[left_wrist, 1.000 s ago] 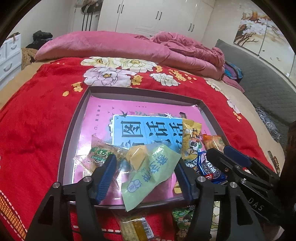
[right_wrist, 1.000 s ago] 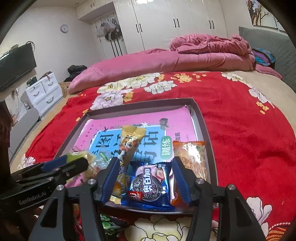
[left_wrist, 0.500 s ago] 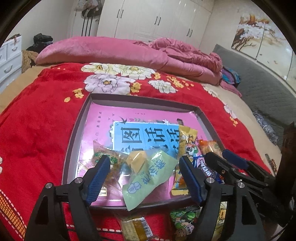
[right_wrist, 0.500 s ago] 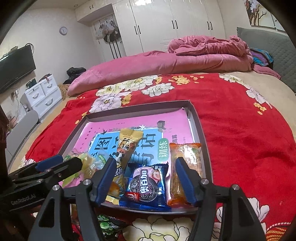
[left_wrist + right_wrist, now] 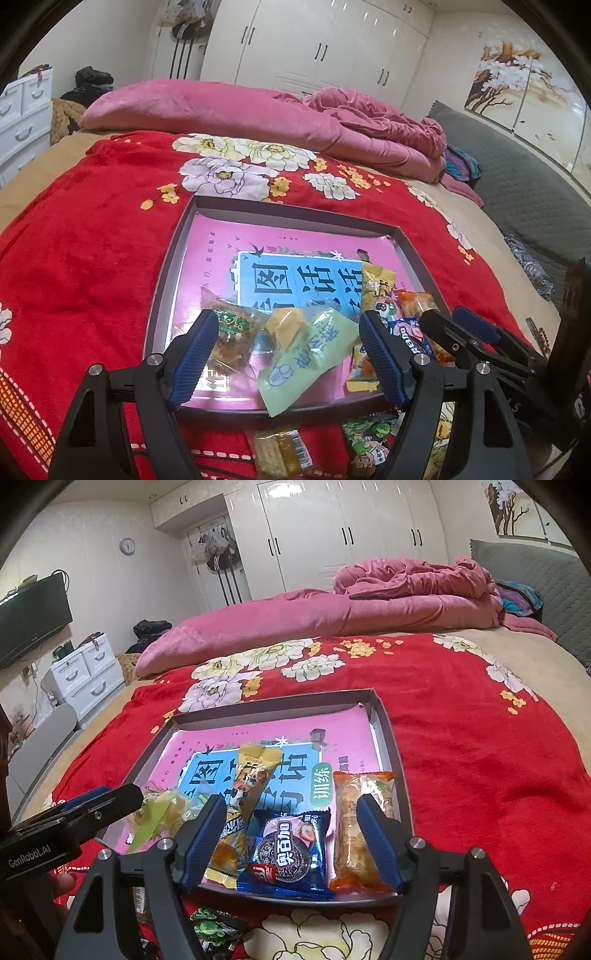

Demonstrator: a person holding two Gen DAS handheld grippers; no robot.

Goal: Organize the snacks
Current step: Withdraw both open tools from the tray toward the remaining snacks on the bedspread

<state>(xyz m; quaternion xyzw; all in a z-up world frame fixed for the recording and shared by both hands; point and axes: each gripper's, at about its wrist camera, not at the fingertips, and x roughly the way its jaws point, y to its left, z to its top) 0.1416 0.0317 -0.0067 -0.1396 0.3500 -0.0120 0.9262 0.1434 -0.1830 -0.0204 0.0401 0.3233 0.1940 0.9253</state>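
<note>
Both grippers are hovering at the tray's (image 5: 388,731) near edge, the left gripper (image 5: 286,360) parted around the green packet (image 5: 310,354), the right gripper (image 5: 291,843) around the blue cookie pack (image 5: 288,853), jaws having just been opening, gripping nothing, seemingly releasing snacks there.

Readable text, few items only. Pink booklet (image 5: 266,738) lying in the tray: big black Chinese chars on its blue panel, partly covered by snacks; "图" is clear at the panel's left, others cut off. Green oval at the panel's right reads "训练". Blue cookie pack (image 5: 286,853), near edge of tray, right wrist view: "奥百加" in white. Left tongs (image 5: 99,797), seen from the right wrist cam: "GenRobot.AI" in white on the black body, near left. Pale green pack (image 5: 310,354), left wrist view: blue Chinese chars, upside down, can't read for sure. Other wrappers: print too small or blurred.
</note>
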